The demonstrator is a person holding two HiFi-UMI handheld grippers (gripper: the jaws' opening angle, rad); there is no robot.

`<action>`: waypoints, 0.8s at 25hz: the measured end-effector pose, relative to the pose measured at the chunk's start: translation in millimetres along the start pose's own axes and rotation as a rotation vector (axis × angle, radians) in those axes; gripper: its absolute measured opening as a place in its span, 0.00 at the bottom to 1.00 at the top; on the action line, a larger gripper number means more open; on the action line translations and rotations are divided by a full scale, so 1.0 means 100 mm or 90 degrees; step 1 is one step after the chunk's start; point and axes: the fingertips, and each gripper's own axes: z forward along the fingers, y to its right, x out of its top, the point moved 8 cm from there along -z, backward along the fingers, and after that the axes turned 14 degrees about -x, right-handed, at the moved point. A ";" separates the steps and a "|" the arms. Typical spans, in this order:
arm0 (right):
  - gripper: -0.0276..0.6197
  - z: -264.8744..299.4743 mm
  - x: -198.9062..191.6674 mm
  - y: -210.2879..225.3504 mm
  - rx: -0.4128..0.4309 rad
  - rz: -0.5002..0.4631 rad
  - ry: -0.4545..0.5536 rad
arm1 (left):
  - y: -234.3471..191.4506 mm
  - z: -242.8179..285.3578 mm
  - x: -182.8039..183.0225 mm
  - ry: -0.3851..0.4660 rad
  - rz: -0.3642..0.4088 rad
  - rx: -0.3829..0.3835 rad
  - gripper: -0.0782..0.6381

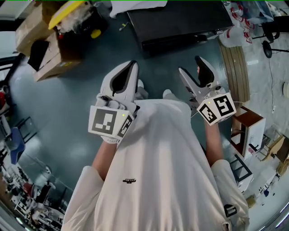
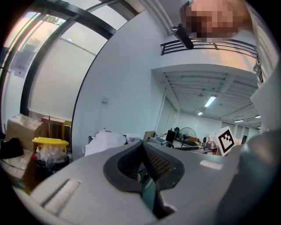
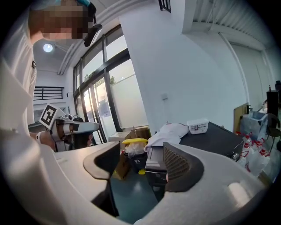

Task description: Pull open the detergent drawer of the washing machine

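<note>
Grey-green floor [image 1: 67, 117] | my left gripper [image 1: 130, 67] short of black table [image 1: 180, 20]: jaws together, empty | my right gripper [image 1: 192, 68]: jaws apart, empty

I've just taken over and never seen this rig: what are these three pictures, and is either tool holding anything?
No robot: a person in a white shirt holds a two-jaw gripper in each hand. The head view looks down from their head; the other two look along each gripper's jaws. The left gripper is shut and empty, the right gripper open and empty. On the floor ahead stand cardboard boxes, a yellow-lidded bin and a dark flat-topped unit. I see no detergent drawer.
</note>
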 end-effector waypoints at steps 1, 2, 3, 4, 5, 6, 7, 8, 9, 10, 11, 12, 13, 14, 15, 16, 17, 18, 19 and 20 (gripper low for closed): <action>0.50 0.04 0.01 -0.05 -0.006 0.000 0.003 | -0.06 -0.04 0.00 0.001 0.004 -0.010 0.13; 0.50 0.07 0.00 -0.10 -0.011 0.001 0.006 | -0.13 -0.08 -0.01 -0.001 0.007 -0.019 0.13; 0.50 0.11 -0.01 -0.16 -0.015 0.005 0.007 | -0.21 -0.11 -0.03 -0.005 0.008 -0.027 0.13; 0.50 0.14 -0.03 -0.23 -0.016 0.010 0.006 | -0.28 -0.14 -0.06 -0.010 0.007 -0.034 0.13; 0.50 0.16 -0.04 -0.29 -0.015 0.014 0.004 | -0.34 -0.16 -0.08 -0.014 0.004 -0.041 0.13; 0.50 0.17 -0.05 -0.34 -0.014 0.017 0.003 | -0.39 -0.17 -0.08 -0.017 0.003 -0.047 0.13; 0.50 0.16 -0.06 -0.38 -0.013 0.018 0.002 | -0.41 -0.18 -0.07 -0.021 0.003 -0.052 0.13; 0.50 0.15 -0.07 -0.41 -0.012 0.019 0.000 | -0.42 -0.18 -0.06 -0.025 0.004 -0.058 0.13; 0.50 0.15 -0.08 -0.42 -0.011 0.021 -0.002 | -0.41 -0.16 -0.06 -0.030 0.004 -0.063 0.13; 0.50 0.14 -0.10 -0.41 -0.010 0.027 -0.005 | -0.41 -0.12 -0.06 -0.034 0.003 -0.068 0.13; 0.50 0.15 -0.11 -0.41 -0.011 0.036 -0.007 | -0.41 -0.09 -0.07 -0.039 0.001 -0.073 0.13; 0.50 0.16 -0.13 -0.41 -0.011 0.046 -0.009 | -0.41 -0.06 -0.09 -0.044 -0.003 -0.079 0.13; 0.51 0.17 -0.15 -0.43 -0.011 0.053 -0.009 | -0.42 -0.04 -0.12 -0.049 -0.007 -0.086 0.13; 0.51 0.20 -0.17 -0.45 -0.012 0.059 -0.009 | -0.43 -0.03 -0.15 -0.055 -0.010 -0.091 0.13; 0.51 0.24 -0.21 -0.47 -0.013 0.064 -0.007 | -0.45 -0.03 -0.17 -0.064 -0.009 -0.095 0.13; 0.52 0.28 -0.26 -0.47 -0.014 0.074 -0.006 | -0.47 -0.02 -0.20 -0.074 -0.005 -0.097 0.13; 0.53 0.31 -0.31 -0.46 -0.016 0.088 -0.006 | -0.47 0.00 -0.22 -0.085 -0.002 -0.099 0.13; 0.54 0.33 -0.35 -0.44 -0.018 0.104 -0.009 | -0.47 0.03 -0.24 -0.094 0.000 -0.100 0.13; 0.55 0.35 -0.39 -0.40 -0.020 0.118 -0.011 | -0.46 0.06 -0.26 -0.101 0.000 -0.101 0.13; 0.55 0.36 -0.43 -0.36 -0.021 0.130 -0.014 | -0.45 0.09 -0.28 -0.104 0.000 -0.101 0.13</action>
